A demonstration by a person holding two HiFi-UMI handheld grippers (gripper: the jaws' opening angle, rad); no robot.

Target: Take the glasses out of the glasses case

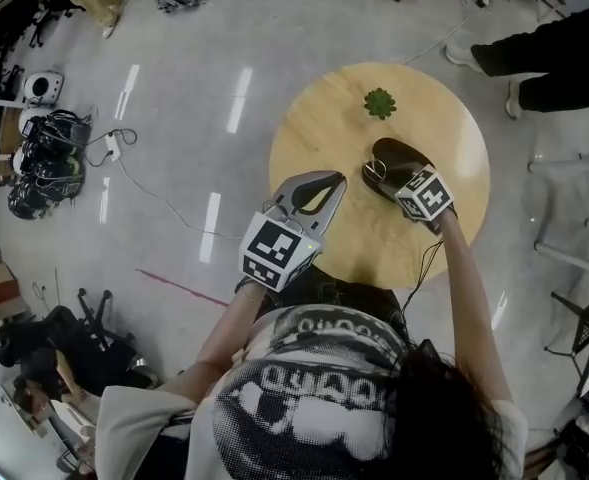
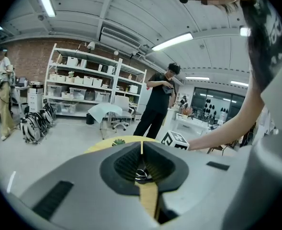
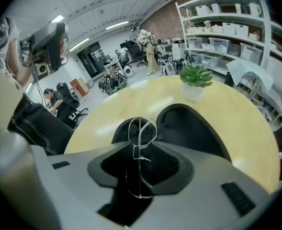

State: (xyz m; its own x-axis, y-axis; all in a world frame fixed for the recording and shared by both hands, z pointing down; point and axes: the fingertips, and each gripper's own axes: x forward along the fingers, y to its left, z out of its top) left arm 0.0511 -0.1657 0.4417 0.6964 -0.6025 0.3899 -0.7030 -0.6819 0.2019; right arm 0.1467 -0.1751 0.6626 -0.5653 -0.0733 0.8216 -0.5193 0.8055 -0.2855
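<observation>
Two grippers over table (image 1: pixel 314 138). Left gripper (image 1: pixel 334 181), left of case (image 1: pixel 402 155): jaws closed, empty. Glasses (image 3: pixel 141 128) at case's left rim, on edge between right gripper's (image 3: pixel 145 150) spread jaws, unpressed. Risk: thin frame likely topples, or snags pad on withdrawal.

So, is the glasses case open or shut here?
Open. In the right gripper view the glasses case lies spread on the table, its dark hollow inside facing up.
</observation>
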